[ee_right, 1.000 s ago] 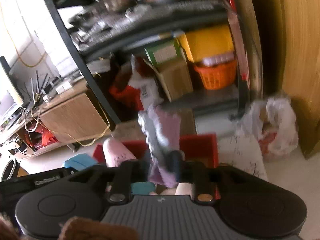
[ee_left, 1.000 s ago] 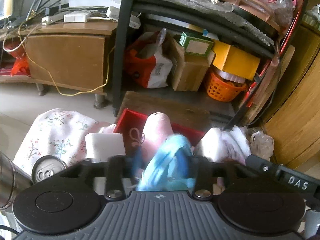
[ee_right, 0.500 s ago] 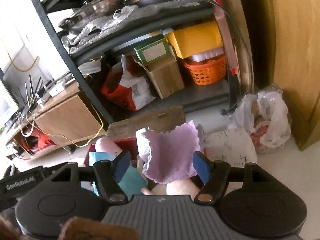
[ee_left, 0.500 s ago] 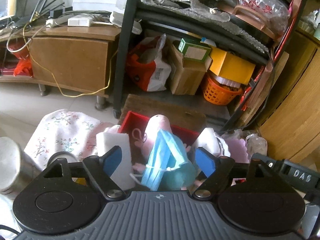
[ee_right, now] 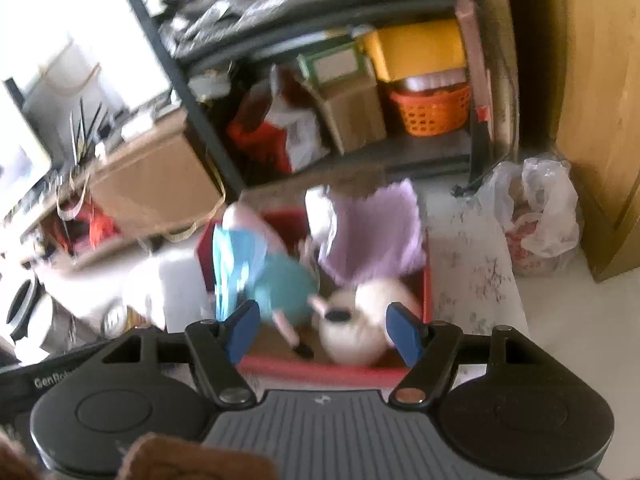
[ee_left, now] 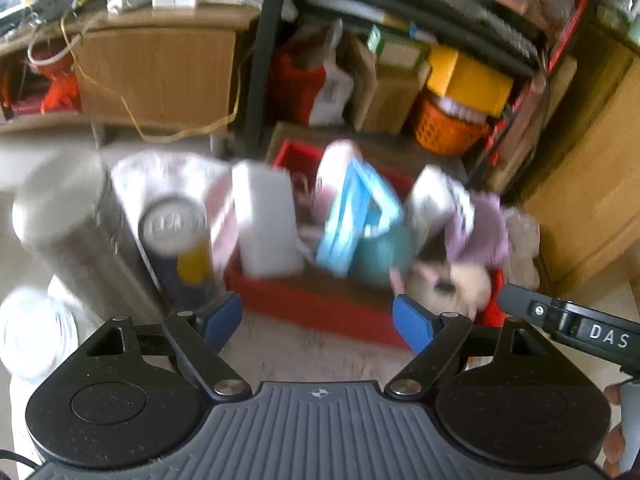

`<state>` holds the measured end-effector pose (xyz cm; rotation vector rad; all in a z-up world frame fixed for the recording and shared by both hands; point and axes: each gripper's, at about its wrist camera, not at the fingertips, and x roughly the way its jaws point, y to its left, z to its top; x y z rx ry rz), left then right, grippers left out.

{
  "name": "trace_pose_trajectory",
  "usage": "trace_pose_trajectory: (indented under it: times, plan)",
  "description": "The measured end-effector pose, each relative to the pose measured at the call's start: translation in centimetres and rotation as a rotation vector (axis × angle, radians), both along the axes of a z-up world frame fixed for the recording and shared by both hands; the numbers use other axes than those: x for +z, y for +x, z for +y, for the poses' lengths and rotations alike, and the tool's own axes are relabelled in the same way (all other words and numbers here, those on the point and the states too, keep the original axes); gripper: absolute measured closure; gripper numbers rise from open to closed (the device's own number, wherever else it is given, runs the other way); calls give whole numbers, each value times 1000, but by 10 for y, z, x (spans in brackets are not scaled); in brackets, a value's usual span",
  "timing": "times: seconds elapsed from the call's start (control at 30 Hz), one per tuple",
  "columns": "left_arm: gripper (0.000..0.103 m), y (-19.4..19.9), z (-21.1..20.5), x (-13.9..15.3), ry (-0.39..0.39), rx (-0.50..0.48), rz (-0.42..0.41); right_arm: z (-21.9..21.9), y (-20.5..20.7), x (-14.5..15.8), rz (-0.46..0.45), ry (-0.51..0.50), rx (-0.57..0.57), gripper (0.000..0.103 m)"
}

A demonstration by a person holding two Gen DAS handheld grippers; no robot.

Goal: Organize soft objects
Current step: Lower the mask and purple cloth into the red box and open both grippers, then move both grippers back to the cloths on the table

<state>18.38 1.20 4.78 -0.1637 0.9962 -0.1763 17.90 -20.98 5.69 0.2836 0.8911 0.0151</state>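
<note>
A red bin (ee_left: 312,304) (ee_right: 320,370) holds soft things: a pink plush pig in a teal dress (ee_left: 382,254) (ee_right: 288,284), a blue face mask (ee_left: 352,216) (ee_right: 232,264) lying on it, a purple cloth (ee_left: 480,232) (ee_right: 372,232), a cream plush (ee_right: 360,328) and a white block (ee_left: 268,224). My left gripper (ee_left: 318,324) is open and empty, above the bin's near wall. My right gripper (ee_right: 322,328) is open and empty, over the bin's near side. Both views are blurred.
A steel cylinder (ee_left: 68,224) and a drink can (ee_left: 174,226) stand left of the bin on a floral cloth (ee_right: 472,276). A black shelf rack (ee_left: 260,60) with boxes and an orange basket (ee_right: 432,110) stands behind. A plastic bag (ee_right: 536,216) lies right. The other gripper (ee_left: 576,328) shows at right.
Both grippers have opened: the left let go of the blue mask, the right let go of the purple cloth. Both then drew back and up from the bin.
</note>
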Motion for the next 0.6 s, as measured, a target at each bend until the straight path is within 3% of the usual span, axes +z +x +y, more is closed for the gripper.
trace_pose_trajectory:
  times: [0.23, 0.6]
  plan:
    - [22, -34, 11, -14, 56, -32, 29, 15, -35, -24, 87, -35, 55, 61]
    - [22, -70, 37, -39, 98, -22, 109, 30, -66, -41, 136, -24, 107, 61]
